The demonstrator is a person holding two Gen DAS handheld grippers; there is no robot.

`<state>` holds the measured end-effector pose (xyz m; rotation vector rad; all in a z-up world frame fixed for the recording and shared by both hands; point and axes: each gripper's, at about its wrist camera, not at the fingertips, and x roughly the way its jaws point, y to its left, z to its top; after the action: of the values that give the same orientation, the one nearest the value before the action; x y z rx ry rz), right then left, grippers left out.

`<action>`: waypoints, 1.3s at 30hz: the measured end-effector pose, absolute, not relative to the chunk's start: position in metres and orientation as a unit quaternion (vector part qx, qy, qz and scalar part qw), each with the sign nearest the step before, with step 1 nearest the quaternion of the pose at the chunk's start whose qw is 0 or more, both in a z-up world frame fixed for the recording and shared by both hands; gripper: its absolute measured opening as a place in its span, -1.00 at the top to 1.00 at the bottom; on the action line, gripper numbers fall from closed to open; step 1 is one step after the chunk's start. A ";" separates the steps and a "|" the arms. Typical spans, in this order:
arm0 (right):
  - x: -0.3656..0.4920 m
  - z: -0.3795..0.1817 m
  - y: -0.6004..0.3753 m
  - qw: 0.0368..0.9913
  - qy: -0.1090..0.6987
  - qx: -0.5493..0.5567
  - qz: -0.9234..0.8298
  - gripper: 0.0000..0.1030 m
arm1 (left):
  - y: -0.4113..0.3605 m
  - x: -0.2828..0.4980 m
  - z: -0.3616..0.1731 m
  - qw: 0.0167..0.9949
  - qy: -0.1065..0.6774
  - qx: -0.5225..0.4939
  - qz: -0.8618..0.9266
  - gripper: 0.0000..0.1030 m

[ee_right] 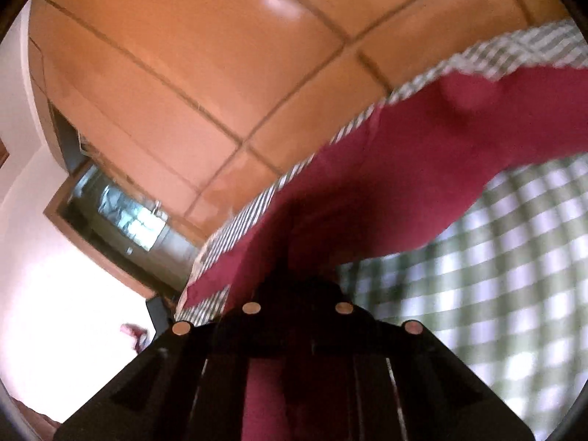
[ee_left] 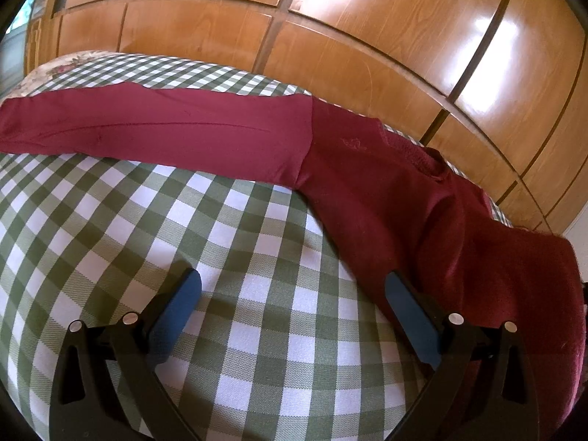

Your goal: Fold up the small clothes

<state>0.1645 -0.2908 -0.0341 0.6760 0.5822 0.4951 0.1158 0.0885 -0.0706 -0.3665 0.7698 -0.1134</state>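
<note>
Right now the red trousers [ee_left: 228,136] lie across a bed w/ a green-and-white checked sheet [ee_left: 228,250]. In the left wrist view one leg runs flat from about 9 o'clock toward centre; the waist part w/ its gathered band [ee_left: 415,154] sits at roughly 2 o'clock, and more red cloth drops toward 4 o'clock, past the frame edge.

Left hand-held gripper [ee_left: 294,305] hovers low over the sheet, blue pads [ee_left: 176,308] spread wide, nothing between them. Its right pad sits just beside the cloth edge; can't tell if it touches.

Right hand-held gripper [ee_right: 297,294] is closed tight on the trousers: red cloth bunches dark at its tips near 6 o'clock and rises off the sheet toward 2 o'clock. That view is blurred, so which part of the cloth is pinched is unclear.

Wooden wardrobe doors [ee_left: 367,36] fill the background from 10 to 2 o'clock, behind the bed. A doorway [ee_right: 125,217] shows at 8 o'clock in the right view.
</note>
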 end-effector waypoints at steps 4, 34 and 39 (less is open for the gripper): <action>0.146 -0.023 -0.331 0.902 0.251 0.309 0.168 0.85 | 0.087 0.116 -0.070 0.909 0.374 -0.175 -0.052 -0.92; 0.104 -0.105 -0.349 0.885 0.351 0.274 0.135 -0.01 | -0.016 0.108 -0.070 0.844 0.438 -0.216 -0.223 -0.26; 0.107 -0.100 -0.326 0.885 0.366 0.249 0.141 0.68 | -0.020 0.114 -0.073 0.817 0.477 -0.218 -0.239 0.85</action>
<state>0.1072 -0.3261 -0.1000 0.5183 0.7612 0.2936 0.1137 -0.0203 -0.0726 -0.4652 1.0168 -0.5088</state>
